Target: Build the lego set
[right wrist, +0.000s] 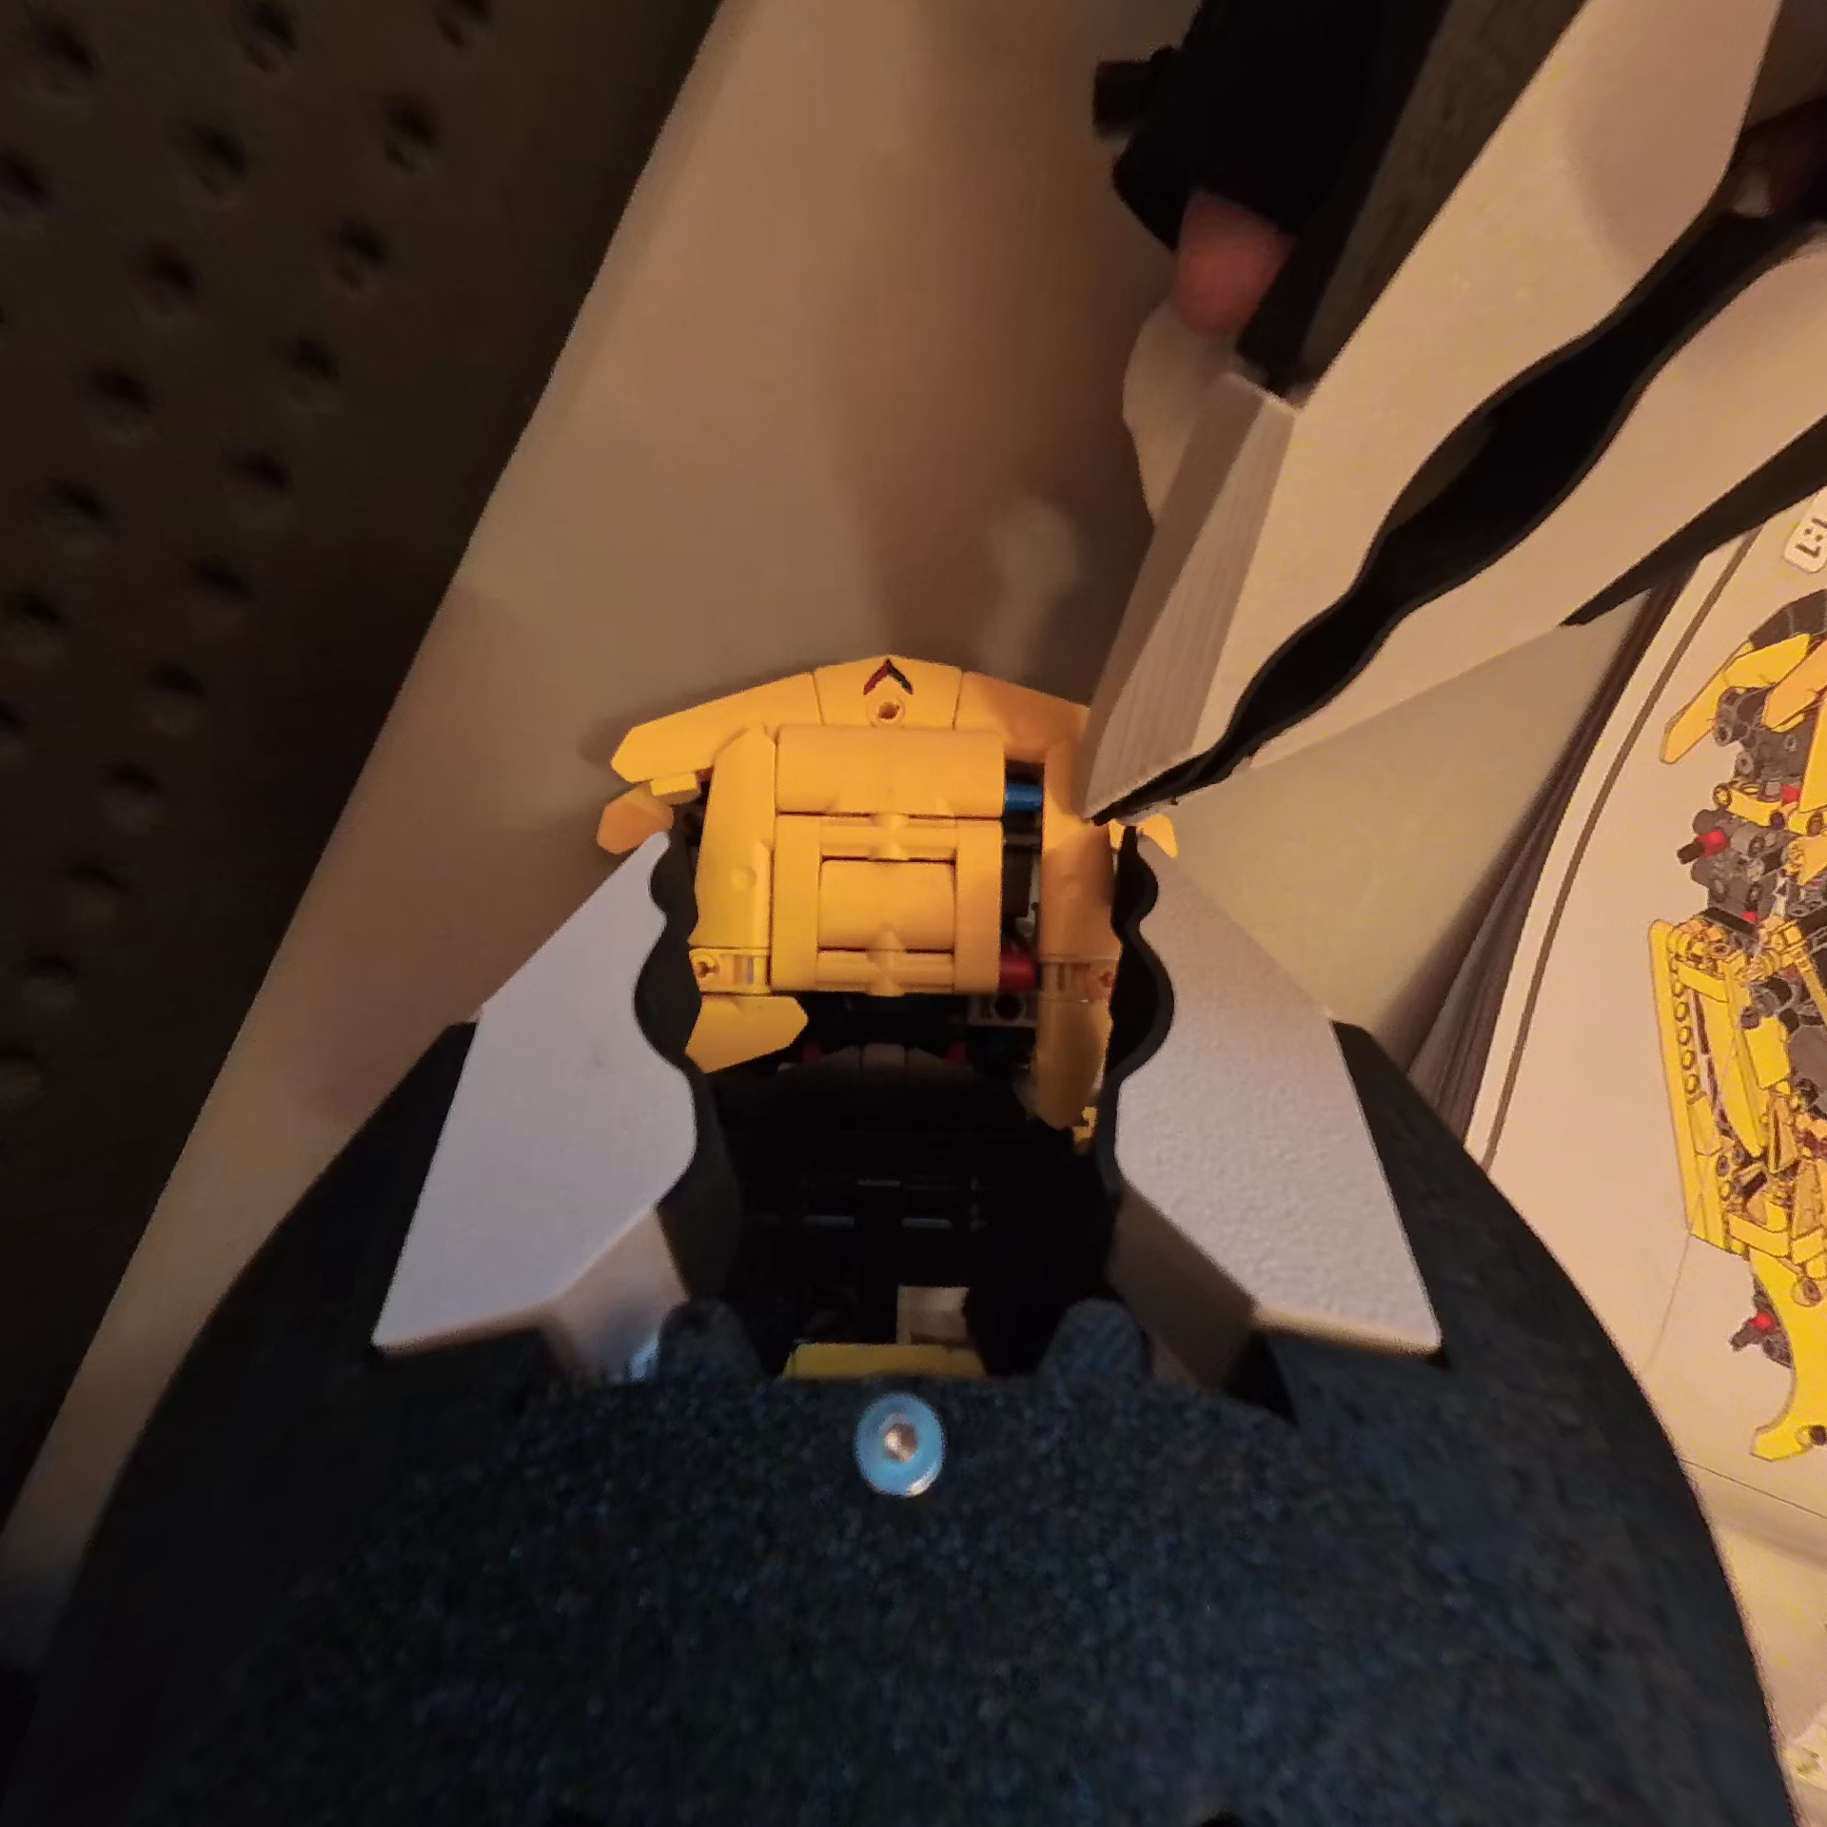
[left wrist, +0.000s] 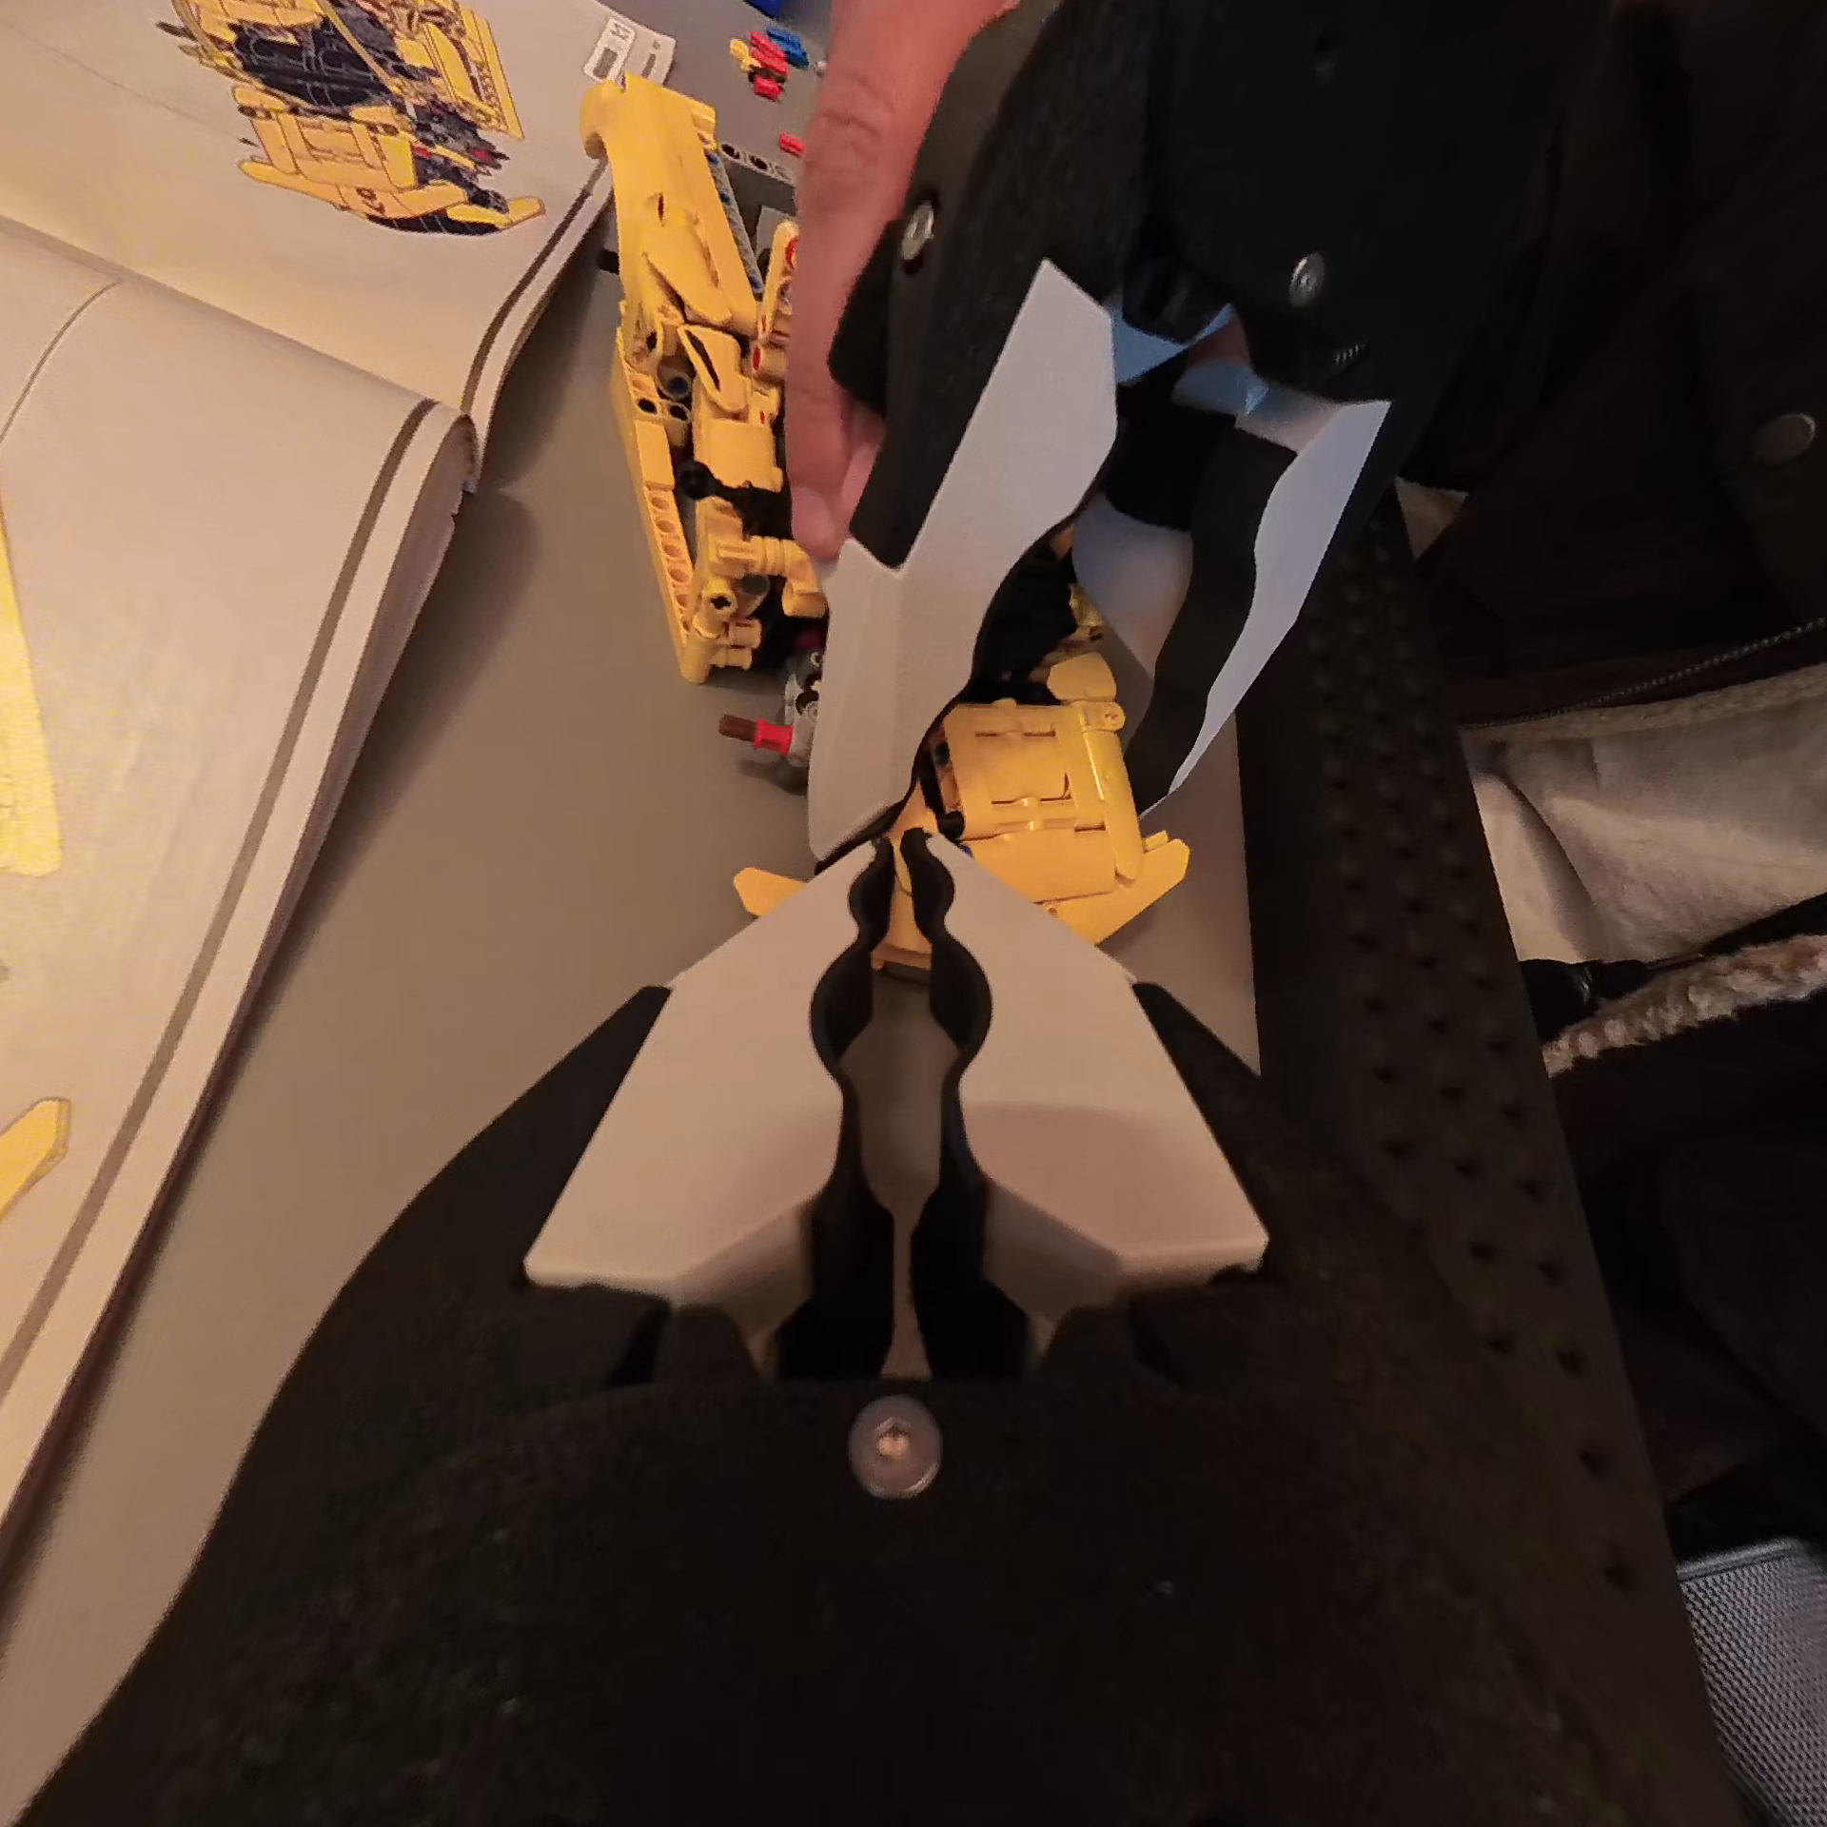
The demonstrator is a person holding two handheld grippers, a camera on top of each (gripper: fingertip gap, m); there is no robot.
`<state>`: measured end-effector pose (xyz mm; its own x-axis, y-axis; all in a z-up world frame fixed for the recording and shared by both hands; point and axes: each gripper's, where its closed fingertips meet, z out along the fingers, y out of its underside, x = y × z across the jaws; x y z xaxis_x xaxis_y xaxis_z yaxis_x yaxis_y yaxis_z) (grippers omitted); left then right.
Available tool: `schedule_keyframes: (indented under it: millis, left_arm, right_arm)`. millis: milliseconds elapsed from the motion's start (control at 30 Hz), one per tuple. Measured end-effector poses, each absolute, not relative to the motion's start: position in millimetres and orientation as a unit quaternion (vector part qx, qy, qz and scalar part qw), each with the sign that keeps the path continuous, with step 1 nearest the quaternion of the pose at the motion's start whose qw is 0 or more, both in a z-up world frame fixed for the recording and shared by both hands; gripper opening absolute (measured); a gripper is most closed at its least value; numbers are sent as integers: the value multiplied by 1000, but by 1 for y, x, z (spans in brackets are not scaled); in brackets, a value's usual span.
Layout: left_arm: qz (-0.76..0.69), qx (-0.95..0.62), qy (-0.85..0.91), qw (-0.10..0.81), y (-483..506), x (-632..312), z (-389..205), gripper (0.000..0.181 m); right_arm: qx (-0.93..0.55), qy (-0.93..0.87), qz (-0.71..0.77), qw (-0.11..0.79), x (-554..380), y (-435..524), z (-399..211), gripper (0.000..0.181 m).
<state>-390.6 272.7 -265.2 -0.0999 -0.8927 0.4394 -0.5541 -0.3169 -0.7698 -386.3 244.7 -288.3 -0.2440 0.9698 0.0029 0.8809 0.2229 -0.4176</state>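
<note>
A yellow and black lego model (right wrist: 870,890) sits between the fingers of my right gripper (right wrist: 895,850), which is shut on its sides and holds it over the pale table (right wrist: 840,395). In the left wrist view the right gripper (left wrist: 999,821) reaches in from the upper right around the same model (left wrist: 1038,781). My left gripper (left wrist: 905,855) is shut, its tips pinching a yellow edge piece at the model's front corner. It also shows in the right wrist view (right wrist: 1102,816), coming in from the upper right. The model's underside is hidden.
An open instruction booklet (left wrist: 198,593) lies on the left of the table, also seen in the right wrist view (right wrist: 1730,989). A long yellow lego assembly (left wrist: 692,395) lies beyond the grippers. There are loose red and blue pins (left wrist: 771,59), a red axle piece (left wrist: 761,732), and a black perforated band (left wrist: 1384,890) at the right. The tips of both grippers are at nearly the same place.
</note>
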Motion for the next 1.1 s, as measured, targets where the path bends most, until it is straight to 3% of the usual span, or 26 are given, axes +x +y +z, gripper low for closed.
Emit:
schedule_keyframes:
  millis: [1100]
  left_arm:
    - [-464, -654, 569, 182, 273, -391, -265, 0]
  right_arm:
    - [-602, -766, 178, 137, -387, 245, -288, 87]
